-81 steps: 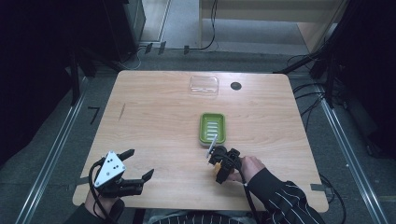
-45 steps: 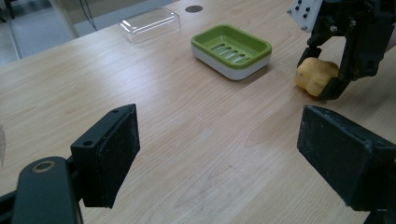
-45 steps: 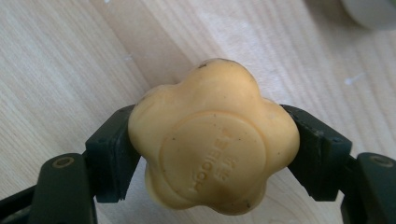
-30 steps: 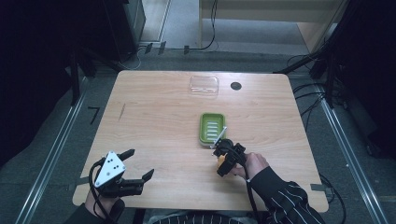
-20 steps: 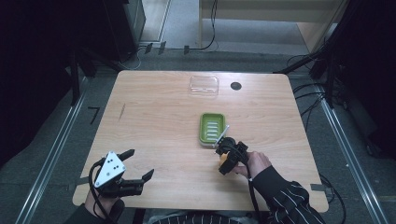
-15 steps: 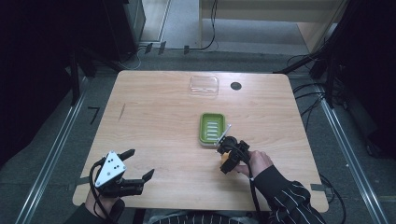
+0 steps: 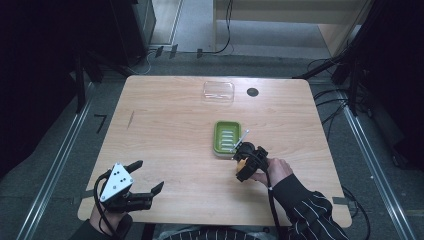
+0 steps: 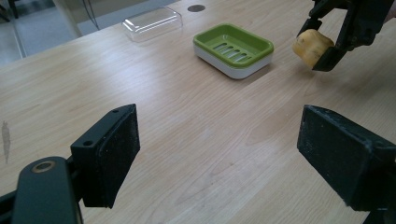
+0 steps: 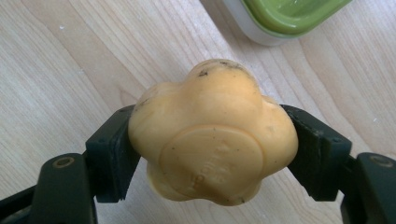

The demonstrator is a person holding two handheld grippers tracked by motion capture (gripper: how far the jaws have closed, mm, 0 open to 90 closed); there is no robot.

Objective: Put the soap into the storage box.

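Observation:
A yellow-orange flower-shaped soap bar (image 9: 212,135) sits squeezed between the two black jaws of my right gripper (image 7: 242,165), a little above the wood. The left gripper view shows that soap (image 8: 312,45) held off the table to the right of a green soap dish (image 8: 233,46) with a white base. In the high view the dish (image 7: 227,137) lies just beyond and left of the right gripper. My left gripper (image 7: 147,177) rests at the table's near left corner, its pads (image 8: 114,151) wide apart with nothing between them.
A clear plastic lid (image 7: 218,91) lies near the far edge, beside a dark round hole (image 7: 252,92) in the tabletop. Bare wood (image 7: 165,135) spreads between the two grippers. Cables run across the floor beyond the table.
The right gripper with the soap has shifted slightly right and toward the near edge. The left gripper stayed still.

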